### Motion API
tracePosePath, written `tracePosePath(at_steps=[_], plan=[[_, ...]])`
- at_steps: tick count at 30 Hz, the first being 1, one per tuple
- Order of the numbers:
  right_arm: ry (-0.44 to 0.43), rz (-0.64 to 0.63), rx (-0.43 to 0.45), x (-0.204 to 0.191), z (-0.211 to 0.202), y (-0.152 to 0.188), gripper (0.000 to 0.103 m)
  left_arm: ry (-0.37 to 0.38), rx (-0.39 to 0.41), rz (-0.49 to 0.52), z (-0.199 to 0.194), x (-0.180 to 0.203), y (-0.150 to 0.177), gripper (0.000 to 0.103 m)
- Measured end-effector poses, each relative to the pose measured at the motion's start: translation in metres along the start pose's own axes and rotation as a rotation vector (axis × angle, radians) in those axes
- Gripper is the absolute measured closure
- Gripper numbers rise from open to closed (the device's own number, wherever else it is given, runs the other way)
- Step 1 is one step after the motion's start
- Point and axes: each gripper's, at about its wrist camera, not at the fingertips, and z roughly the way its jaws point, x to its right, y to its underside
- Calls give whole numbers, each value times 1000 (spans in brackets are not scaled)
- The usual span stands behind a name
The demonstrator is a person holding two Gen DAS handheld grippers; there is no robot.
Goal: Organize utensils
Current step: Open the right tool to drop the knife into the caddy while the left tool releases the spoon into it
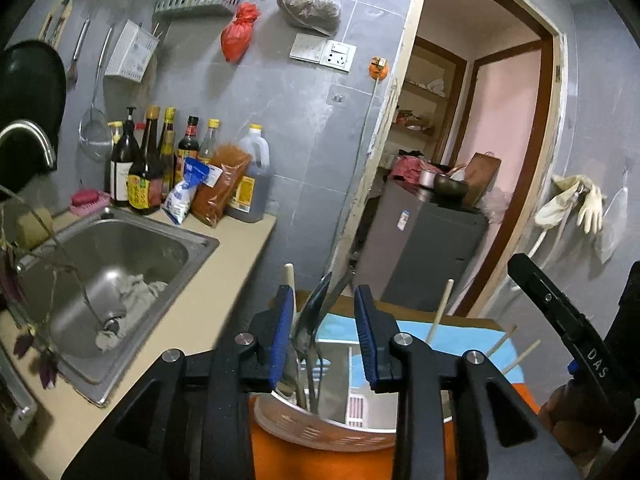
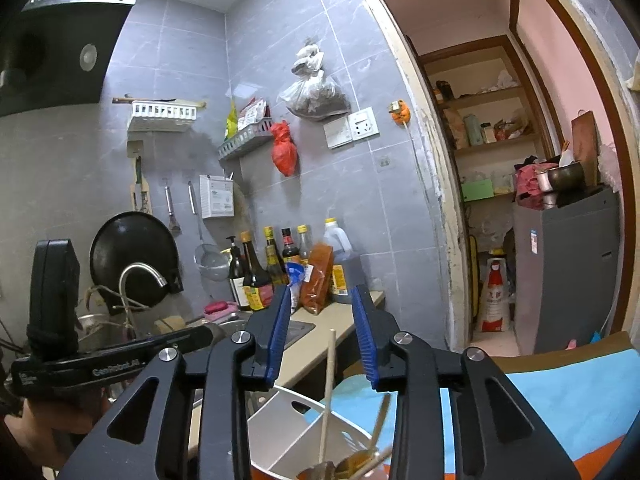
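Fingers (image 1: 282,332) spread over holder (image 1: 320,432); sink (image 1: 120,248) only in left view.

The beige table (image 1: 224,280) holds a steel sink (image 1: 120,256) and, against the wall, sauce bottles (image 1: 148,168), an oil jug (image 1: 250,184) and a red spice bag (image 1: 220,184). Beside it, a white utensil holder (image 1: 320,428) stands on a blue-and-orange surface (image 1: 460,340).
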Motion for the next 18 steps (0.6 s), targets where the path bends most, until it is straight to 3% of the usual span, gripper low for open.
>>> tracePosePath(at_steps=[3, 6, 8, 12, 16, 18], plan=[[20, 1, 2, 1, -8, -3, 66, 7, -10, 4, -3, 4, -2, 74], [48, 3, 6, 2, -18, -6, 54, 17, -2, -1, -8, 9, -2, 62], [71, 9, 6, 4, -25, -8, 51, 28, 4, -4, -13, 12, -2, 59], [101, 26, -16, 6, -37, -11, 39, 45, 25, 13, -22, 22, -1, 44], [141, 33, -31, 7, -52, -14, 27, 51, 25, 22, -29, 32, 0, 24], [171, 35, -45, 7, -58, -14, 23, 51, 23, 14, -32, 35, 0, 21]])
